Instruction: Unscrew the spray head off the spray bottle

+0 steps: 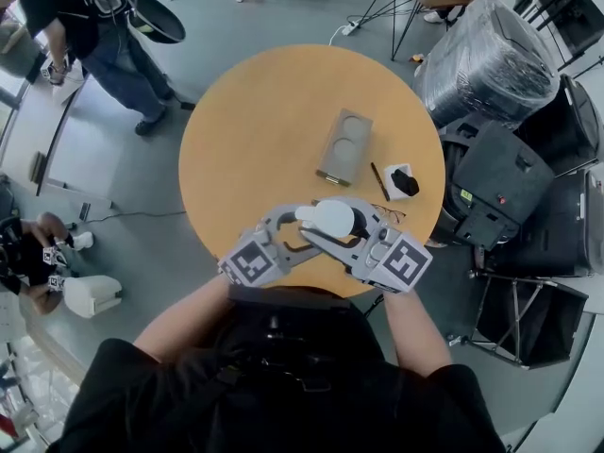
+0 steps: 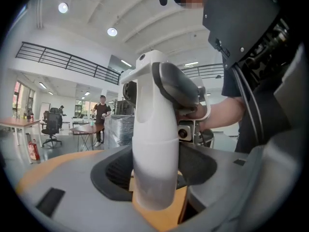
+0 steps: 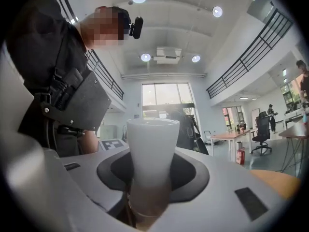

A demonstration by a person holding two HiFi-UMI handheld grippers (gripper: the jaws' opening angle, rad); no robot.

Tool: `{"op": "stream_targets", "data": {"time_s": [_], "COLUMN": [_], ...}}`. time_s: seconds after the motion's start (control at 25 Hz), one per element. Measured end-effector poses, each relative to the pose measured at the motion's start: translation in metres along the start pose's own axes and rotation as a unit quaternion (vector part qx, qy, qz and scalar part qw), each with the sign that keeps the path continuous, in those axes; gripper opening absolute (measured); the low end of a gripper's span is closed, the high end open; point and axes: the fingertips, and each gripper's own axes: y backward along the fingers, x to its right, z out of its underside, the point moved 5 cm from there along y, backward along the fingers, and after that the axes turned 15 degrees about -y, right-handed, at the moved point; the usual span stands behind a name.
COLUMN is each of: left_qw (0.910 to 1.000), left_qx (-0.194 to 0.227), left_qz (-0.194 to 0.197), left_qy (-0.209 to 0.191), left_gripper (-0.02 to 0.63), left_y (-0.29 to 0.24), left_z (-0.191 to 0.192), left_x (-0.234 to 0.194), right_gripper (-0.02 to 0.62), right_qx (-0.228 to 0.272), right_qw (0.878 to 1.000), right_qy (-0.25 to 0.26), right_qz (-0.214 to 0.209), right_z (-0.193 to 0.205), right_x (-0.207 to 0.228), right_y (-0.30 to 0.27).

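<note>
I hold a white spray bottle (image 1: 326,218) over the near edge of the round wooden table (image 1: 255,130). Its spray head (image 2: 164,81) with the grey trigger (image 2: 179,87) points up toward me. The left gripper (image 1: 300,225) comes in from the left, and its jaws close on the white body (image 2: 154,178) below the seam under the head. The right gripper (image 1: 353,228) comes in from the right. In the right gripper view the bottle (image 3: 149,149) rises between its jaws, which hold the narrow lower part; the trigger is hidden behind the white shell.
A grey tray (image 1: 344,146) with two round hollows lies mid-table, with a pen (image 1: 379,181) and a small white box (image 1: 403,181) to its right. A person (image 1: 104,26) stands at the far left. A wrapped chair (image 1: 486,64) and black cases (image 1: 500,187) stand at the right.
</note>
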Motion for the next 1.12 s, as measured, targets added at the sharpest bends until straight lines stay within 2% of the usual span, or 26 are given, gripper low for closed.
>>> {"op": "stream_targets", "data": {"time_s": [0.28, 0.44, 0.52, 0.64, 0.68, 0.72, 0.76, 0.84, 0.96, 1.12], "left_qw": [0.9951, 0.9816, 0.9802, 0.9861, 0.9888, 0.9913, 0.9936, 0.9972, 0.9981, 0.9938], "left_qx": [0.041, 0.066, 0.064, 0.061, 0.059, 0.058, 0.058, 0.056, 0.049, 0.018], "left_qz": [0.090, 0.179, 0.187, 0.154, 0.136, 0.116, 0.095, 0.046, -0.029, -0.108], "left_qy": [-0.006, 0.013, 0.014, 0.017, 0.019, 0.021, 0.021, 0.021, 0.022, 0.016], "left_gripper": [0.304, 0.304, 0.304, 0.305, 0.305, 0.305, 0.307, 0.307, 0.307, 0.307], "left_y": [0.009, 0.010, 0.009, 0.006, 0.004, 0.003, 0.003, 0.003, 0.002, -0.001], "left_z": [-0.007, -0.015, -0.015, -0.011, -0.010, -0.010, -0.011, -0.011, -0.011, -0.009], "left_x": [0.003, 0.014, 0.014, 0.001, -0.004, -0.009, -0.013, -0.021, -0.032, -0.039], "right_gripper": [0.202, 0.186, 0.189, 0.199, 0.215, 0.274, 0.294, 0.296, 0.296, 0.284], "right_qx": [-0.031, -0.070, -0.085, -0.077, -0.070, -0.061, -0.051, -0.034, -0.026, -0.024], "right_qw": [0.995, 0.982, 0.979, 0.987, 0.991, 0.994, 0.996, 0.999, 0.998, 0.988], "right_qy": [-0.017, -0.040, -0.037, -0.024, -0.022, -0.021, -0.021, -0.023, -0.031, 0.006], "right_qz": [-0.093, -0.170, -0.181, -0.136, -0.112, -0.088, -0.064, -0.012, 0.057, 0.153], "right_z": [-0.006, -0.007, -0.006, -0.009, -0.012, -0.014, -0.016, -0.016, -0.012, -0.009], "right_x": [-0.015, -0.026, -0.025, -0.014, -0.009, -0.004, 0.001, 0.013, 0.023, 0.026], "right_y": [-0.001, 0.001, 0.001, -0.004, -0.006, -0.007, -0.008, -0.008, -0.012, -0.018]}}
